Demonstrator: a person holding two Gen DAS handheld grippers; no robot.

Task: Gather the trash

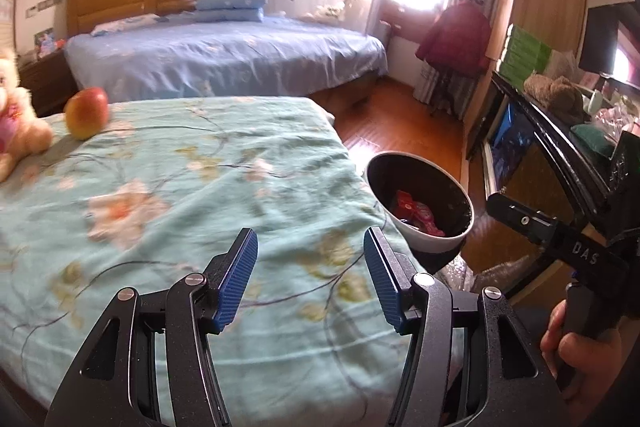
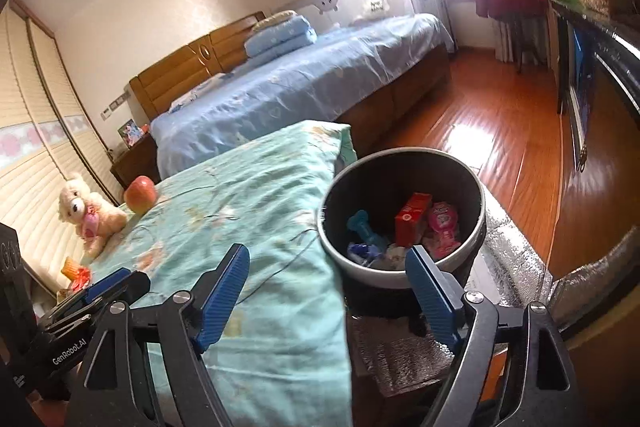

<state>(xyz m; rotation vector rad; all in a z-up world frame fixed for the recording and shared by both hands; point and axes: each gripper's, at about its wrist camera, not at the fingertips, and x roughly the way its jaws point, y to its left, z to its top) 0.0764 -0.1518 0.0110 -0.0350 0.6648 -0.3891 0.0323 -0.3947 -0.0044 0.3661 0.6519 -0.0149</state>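
left wrist view: the left gripper (image 1: 310,279) stands with its jaws spread and nothing between them, hanging over the floral green bedspread (image 1: 192,187). the trash bin (image 1: 420,205) sits off the bed's right edge, ahead and to the right of this gripper, with a red wrapper (image 1: 416,213) visible inside. the right gripper (image 1: 532,223) shows at the far right, held by a hand (image 1: 576,351), close beside the bin. an apple (image 1: 86,111) and a plush bear (image 1: 16,115) lie at the far left of the bedspread, well apart from both tools. right wrist view: the right gripper (image 2: 326,287) also has its jaws spread wide and empty; the bin lies just ahead and slightly right, its rim near the right finger. inside are a red carton (image 2: 412,219), pink packets (image 2: 442,227) and a blue item (image 2: 362,227). small orange and red litter (image 2: 74,271) lies at the far left edge of the bed, near the bear. judgement: the remaining loose litter lies leftward, on the left gripper's side; its long axis cannot be told. the left hand is the nearer one for the next pick, and the bin stays on the right.
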